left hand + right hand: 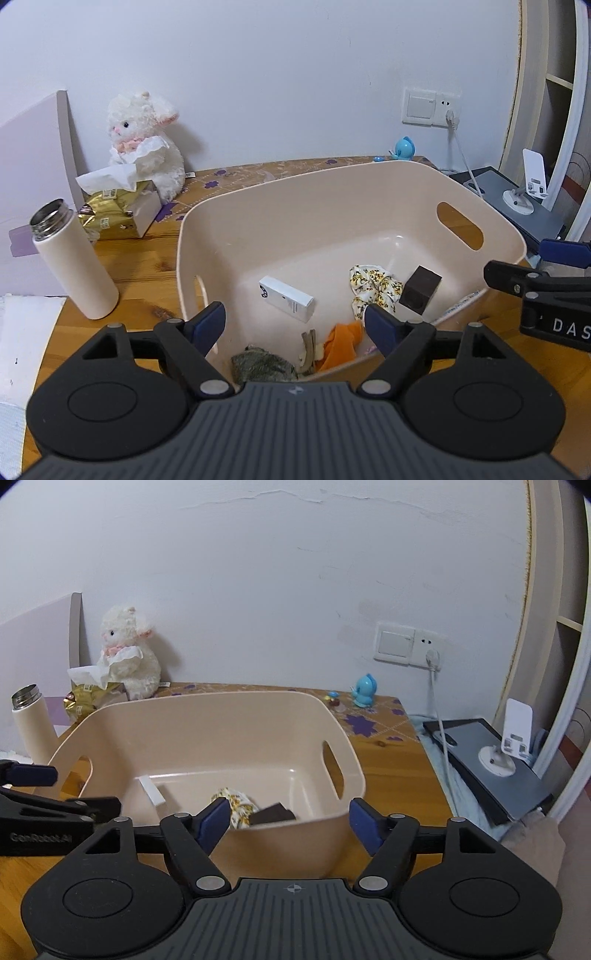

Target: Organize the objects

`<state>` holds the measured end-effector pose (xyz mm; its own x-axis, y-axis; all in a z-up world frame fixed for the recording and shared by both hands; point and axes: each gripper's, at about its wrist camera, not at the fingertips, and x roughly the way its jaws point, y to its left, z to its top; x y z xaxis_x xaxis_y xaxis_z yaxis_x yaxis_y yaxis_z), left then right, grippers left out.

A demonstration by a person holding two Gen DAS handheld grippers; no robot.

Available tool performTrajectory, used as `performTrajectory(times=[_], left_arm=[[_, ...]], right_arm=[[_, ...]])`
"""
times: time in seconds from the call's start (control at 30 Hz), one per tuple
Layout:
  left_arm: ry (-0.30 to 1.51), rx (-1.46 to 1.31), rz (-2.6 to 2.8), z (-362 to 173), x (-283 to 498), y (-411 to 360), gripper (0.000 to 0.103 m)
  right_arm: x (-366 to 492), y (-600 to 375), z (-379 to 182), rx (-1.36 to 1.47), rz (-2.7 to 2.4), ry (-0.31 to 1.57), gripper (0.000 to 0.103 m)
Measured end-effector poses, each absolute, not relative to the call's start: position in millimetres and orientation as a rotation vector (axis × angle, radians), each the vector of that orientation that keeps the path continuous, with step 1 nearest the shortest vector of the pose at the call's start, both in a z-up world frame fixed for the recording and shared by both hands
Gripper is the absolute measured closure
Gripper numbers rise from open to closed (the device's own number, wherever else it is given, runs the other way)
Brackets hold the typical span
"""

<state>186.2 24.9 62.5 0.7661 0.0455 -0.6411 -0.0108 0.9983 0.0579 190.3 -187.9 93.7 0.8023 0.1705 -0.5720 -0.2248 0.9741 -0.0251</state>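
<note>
Light: soft, even indoor brightness on my view.
Shadows: faint, right of the plush lamb (146,144).
Edges: fisheye-bent, dark corners.

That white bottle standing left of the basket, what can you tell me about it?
The bottle is a tall, slim cylinder with a matte cream-white body and a bare metal threaded neck. No cap is on it, so its mouth is open. It stands upright on the wooden table, left of the basket and apart from it. Neither gripper touches it.
</note>
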Motion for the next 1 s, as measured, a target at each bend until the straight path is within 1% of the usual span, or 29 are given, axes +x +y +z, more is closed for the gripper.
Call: performTrajectory(times=[0.7,0.77,1.0], left_arm=[[0.649,0.015,0.036,98,97,18,0.019],[0.648,0.006,0.039,99,90,19,0.019],[0.674,-0.047,0.043,103,64,22,0.019]], right_arm=[[110,-209,115,-0.121,0.235,0.588,0.022],[102,-211,118,-0.114,0.237,0.584,0.018],[78,-221,126,-0.113,0.241,0.567,0.014]])
